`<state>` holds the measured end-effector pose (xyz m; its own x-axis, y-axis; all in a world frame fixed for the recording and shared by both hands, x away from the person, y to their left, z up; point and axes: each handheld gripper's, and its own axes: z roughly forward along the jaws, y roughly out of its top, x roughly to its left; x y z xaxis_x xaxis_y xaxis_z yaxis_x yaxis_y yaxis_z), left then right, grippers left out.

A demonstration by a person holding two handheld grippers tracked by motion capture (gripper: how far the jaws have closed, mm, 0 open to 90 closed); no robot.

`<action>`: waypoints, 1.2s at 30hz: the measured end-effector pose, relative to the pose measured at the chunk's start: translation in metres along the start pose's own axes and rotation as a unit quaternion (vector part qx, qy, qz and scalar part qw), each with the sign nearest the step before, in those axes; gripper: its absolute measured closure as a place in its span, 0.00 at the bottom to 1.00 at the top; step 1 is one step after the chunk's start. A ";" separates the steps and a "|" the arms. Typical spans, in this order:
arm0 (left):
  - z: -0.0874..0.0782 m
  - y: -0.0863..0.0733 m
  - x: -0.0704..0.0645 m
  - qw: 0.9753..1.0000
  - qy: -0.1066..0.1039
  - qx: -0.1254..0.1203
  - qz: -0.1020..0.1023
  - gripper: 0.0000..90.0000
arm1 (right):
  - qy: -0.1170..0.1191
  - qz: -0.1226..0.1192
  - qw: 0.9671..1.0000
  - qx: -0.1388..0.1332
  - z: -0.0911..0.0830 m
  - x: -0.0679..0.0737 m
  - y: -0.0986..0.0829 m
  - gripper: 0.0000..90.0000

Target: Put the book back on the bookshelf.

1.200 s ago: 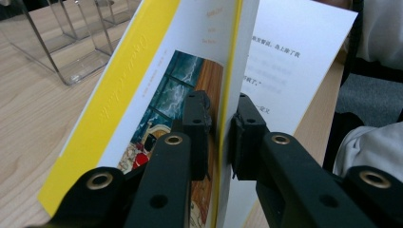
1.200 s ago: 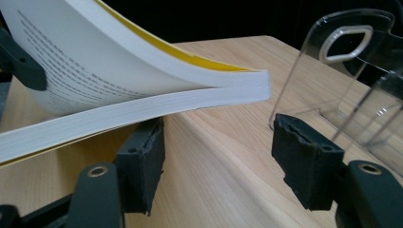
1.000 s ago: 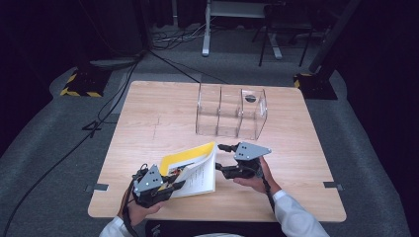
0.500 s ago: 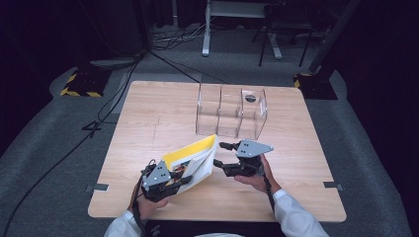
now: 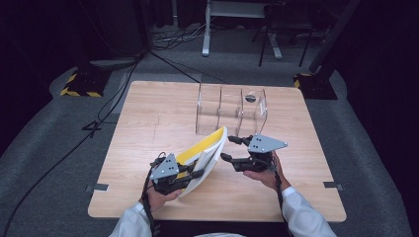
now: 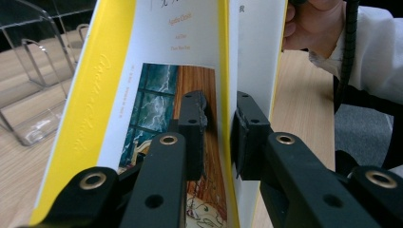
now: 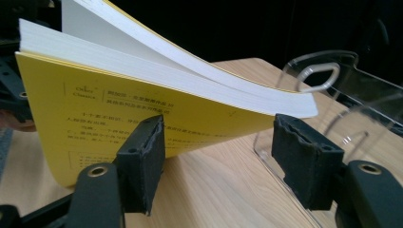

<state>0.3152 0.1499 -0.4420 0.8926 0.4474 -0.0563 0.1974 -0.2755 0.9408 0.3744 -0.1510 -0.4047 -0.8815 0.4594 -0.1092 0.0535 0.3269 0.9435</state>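
Yellow covers mark the book point(image 5: 205, 153), which is held tilted above the near part of the table point(image 5: 148, 118) by the left gripper point(image 5: 190, 173), its jaws clamped on the front cover. The right gripper point(image 5: 228, 149) is held just beside the book's free edge, jaws spread apart. A clear rack point(image 5: 232, 111) stands behind.

glossy yellow paper book point(image 5: 205, 153), clear smooth plastic rack point(image 5: 231, 111), matt wood-grain table point(image 5: 148, 123).
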 end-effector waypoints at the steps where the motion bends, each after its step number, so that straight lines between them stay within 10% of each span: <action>1: -0.006 -0.002 0.000 1.000 0.001 -0.004 -0.004 0.86 | 0.008 -0.010 1.000 -0.006 0.005 0.007 0.008 0.40; 11: -0.050 -0.012 -0.002 1.000 0.029 -0.009 0.000 0.81 | 0.024 -0.047 0.998 -0.020 0.029 0.037 0.040 0.38; 17: -0.062 -0.016 -0.002 1.000 0.006 0.007 -0.003 0.71 | 0.026 -0.054 0.998 -0.018 0.044 0.048 0.048 0.38; 21: -0.058 -0.021 -0.006 0.998 -0.024 0.055 -0.005 0.38 | 0.039 -0.061 0.997 -0.012 0.050 0.056 0.047 0.38; 28: -0.043 -0.023 -0.020 0.998 0.043 0.054 -0.013 0.20 | 0.043 -0.067 0.997 -0.002 0.058 0.064 0.044 0.39; 36: -0.026 -0.023 -0.028 0.989 0.138 0.055 -0.012 0.22 | 0.052 -0.052 0.997 -0.001 0.063 0.065 0.043 0.38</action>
<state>0.2749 0.1659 -0.4530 0.7453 0.6660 0.0303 0.2736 -0.3470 0.8970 0.3486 -0.0554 -0.3908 -0.9257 0.3355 -0.1744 -0.0422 0.3667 0.9294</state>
